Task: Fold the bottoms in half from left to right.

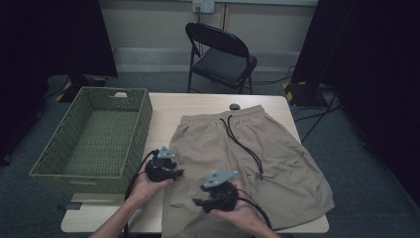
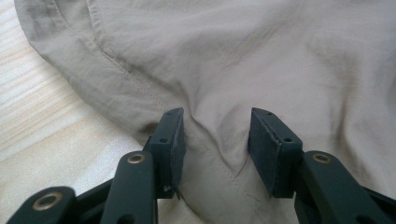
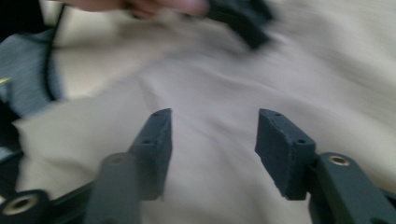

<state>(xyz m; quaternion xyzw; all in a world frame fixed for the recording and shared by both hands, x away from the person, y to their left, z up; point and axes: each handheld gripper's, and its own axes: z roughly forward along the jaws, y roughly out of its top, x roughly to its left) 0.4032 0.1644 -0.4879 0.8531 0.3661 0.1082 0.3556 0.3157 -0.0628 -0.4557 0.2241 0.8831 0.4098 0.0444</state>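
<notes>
L tool (image 1: 174, 173) straddles a raised fold at the left-leg hem of the beige shorts (image 1: 277, 163) spread over the tabletop's near right corner, pads not yet pinching, w/ R tool (image 1: 198, 202) spread, hovering above fabric to help fold.

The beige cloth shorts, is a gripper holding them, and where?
Not yet: the left gripper straddles a raised fold by the beige cloth shorts' edge; the right gripper holds nothing.
</notes>
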